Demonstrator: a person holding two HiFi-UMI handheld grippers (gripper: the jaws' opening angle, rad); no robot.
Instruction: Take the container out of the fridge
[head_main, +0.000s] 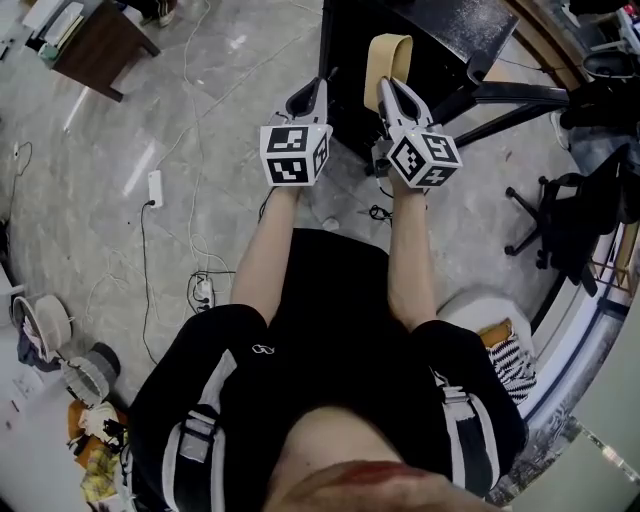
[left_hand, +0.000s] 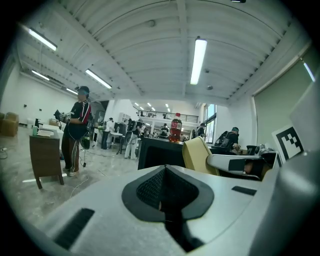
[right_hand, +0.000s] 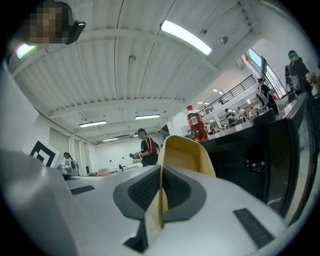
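**Container clamped in the right gripper, in front of the black cabinet**

Container (head_main: 390, 52): a tan, thin-walled tub held off the floor (head_main: 200, 120), its near wall pinched between the jaws of the right gripper (head_main: 390, 88). Its long axis runs in line with those jaws and points away from the person, toward the black cabinet (head_main: 440, 40). The rounded end is the far one. In the right gripper view the container (right_hand: 187, 152) rises past the right gripper (right_hand: 161, 169) with its hollow side showing. The pinched strip of wall runs down between the two dark pads.

The left gripper (head_main: 318, 85) is closed on nothing. In the left gripper view the jaws of the left gripper (left_hand: 165, 169) meet with no gap. The container (left_hand: 199, 155) shows off to that view's right.

In the head view the container's far end overlaps the cabinet, and whether the two touch cannot be told. The cabinet is cut off at the top edge, and no door can be made out. The wall between the jaws is mostly covered by them. A red bottle (right_hand: 196, 125) stands on the black cabinet (right_hand: 280, 150).

Both forearms are bare and stretched forward side by side, the left forearm (head_main: 265, 250) and the right forearm (head_main: 410, 260). The grippers are level and near each other, marker cubes facing up.
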